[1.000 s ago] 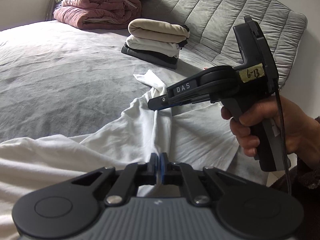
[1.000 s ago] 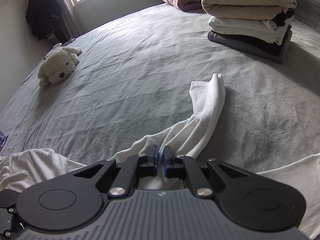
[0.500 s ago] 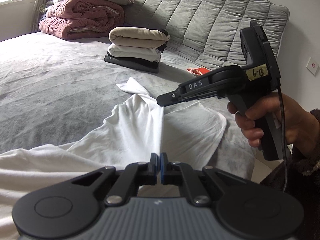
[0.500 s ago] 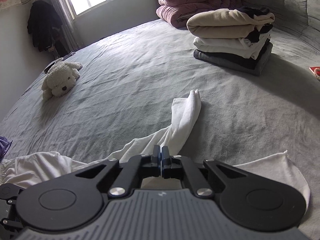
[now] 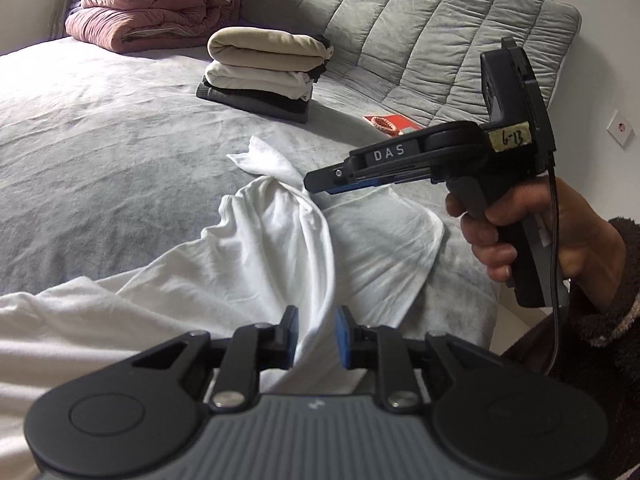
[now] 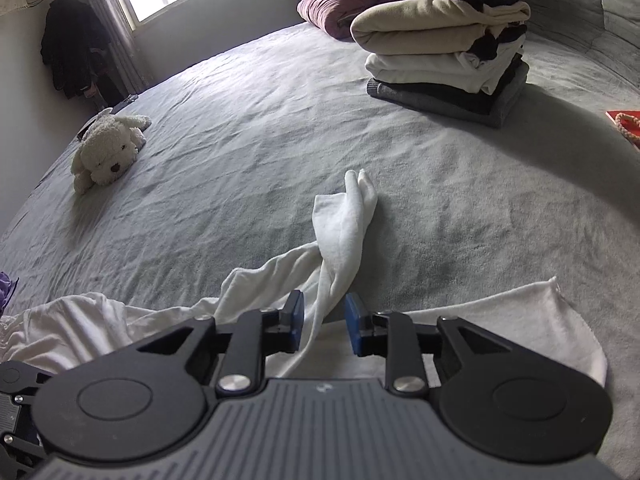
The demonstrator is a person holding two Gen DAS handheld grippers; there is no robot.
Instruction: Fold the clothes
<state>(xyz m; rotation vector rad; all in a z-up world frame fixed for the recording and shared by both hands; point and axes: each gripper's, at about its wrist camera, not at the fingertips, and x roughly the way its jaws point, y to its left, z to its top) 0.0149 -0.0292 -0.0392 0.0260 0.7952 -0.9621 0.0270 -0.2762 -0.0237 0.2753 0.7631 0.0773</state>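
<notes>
The white cotton garment (image 5: 256, 264) lies rumpled across the near side of the grey-sheeted bed (image 5: 100, 168), one twisted sleeve (image 6: 344, 216) reaching out toward the stack of folded clothes (image 6: 444, 64) near the quilted grey headboard (image 5: 400, 24).

Both grippers are letting go. The left gripper (image 5: 316, 336) has its blue pads parted and opening, a ridge of white fabric standing between them without being pressed. The right gripper (image 6: 324, 324) is likewise opening, the roped sleeve running up through the gap, loose.

The risk I see is in that ridge. The cloth is bunched and twisted, not laid flat, so if the grippers pull away carelessly a pad may snag the fabric and drag it, undoing whatever alignment there is. And a fold made over that twisted sleeve would likely come out lumpy and crooked. The garment also sits close to the bed's edge on the right, where a tug could slide the hem off.

The person's right hand (image 5: 532, 240) grips its handle pistol-fashion, the gripper tilted down over the garment; the left one points downward too, low over the cloth.
</notes>
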